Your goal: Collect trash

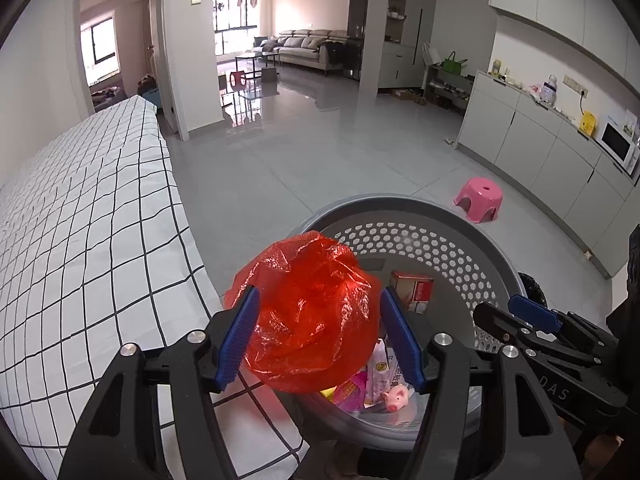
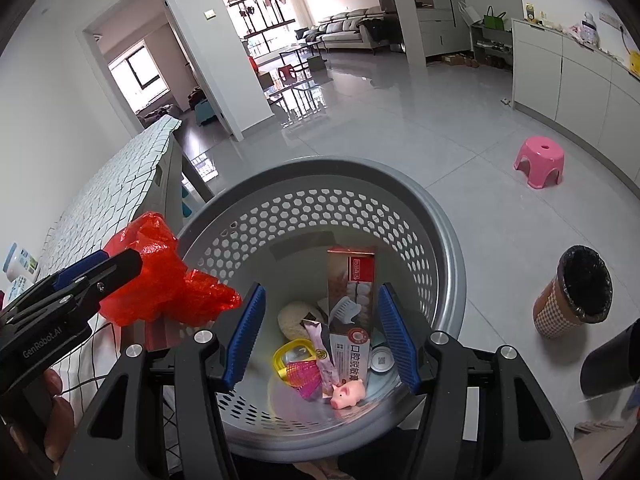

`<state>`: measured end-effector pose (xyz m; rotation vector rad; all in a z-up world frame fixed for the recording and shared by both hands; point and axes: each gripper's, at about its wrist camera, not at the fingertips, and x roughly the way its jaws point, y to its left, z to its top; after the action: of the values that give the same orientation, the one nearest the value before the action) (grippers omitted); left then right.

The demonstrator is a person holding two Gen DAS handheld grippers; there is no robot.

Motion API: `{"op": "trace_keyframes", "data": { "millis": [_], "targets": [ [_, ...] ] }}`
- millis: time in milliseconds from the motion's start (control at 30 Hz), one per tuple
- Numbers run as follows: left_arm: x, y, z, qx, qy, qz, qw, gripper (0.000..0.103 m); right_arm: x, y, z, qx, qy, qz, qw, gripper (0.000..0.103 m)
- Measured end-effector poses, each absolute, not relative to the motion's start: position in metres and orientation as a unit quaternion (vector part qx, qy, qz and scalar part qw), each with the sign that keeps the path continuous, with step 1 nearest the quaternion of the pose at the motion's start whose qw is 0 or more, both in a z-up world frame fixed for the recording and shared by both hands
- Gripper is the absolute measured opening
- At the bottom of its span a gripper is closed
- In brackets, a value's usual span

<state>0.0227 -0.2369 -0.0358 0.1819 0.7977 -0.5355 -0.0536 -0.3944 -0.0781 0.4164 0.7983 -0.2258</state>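
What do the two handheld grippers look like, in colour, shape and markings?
Both look alike: a black frame with silver round bolts and two blue ribbed pads. The left gripper carries white "GenRobot.AI" lettering on its side, seen from the right wrist. The right gripper shows the letters "DAS" on its body, seen from the left wrist. No cables or sleeves are visible.

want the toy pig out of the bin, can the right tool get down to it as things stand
Probably yes. The right tool hangs open right above the grey basket, and the pink pig lies on top near the front wall with nothing covering it. The tall toothpaste box beside it could crowd one finger.
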Motion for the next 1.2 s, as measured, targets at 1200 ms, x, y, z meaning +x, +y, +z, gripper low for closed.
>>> {"op": "trace_keyframes", "data": {
  "millis": [1200],
  "targets": [
    [0.013,-0.235,-0.014,0.079,0.349,-0.256,0.898,0.091,-0.074,-0.394,-0.073,0.203,0.371,-0.122,0.898,0.062]
  ]
}}
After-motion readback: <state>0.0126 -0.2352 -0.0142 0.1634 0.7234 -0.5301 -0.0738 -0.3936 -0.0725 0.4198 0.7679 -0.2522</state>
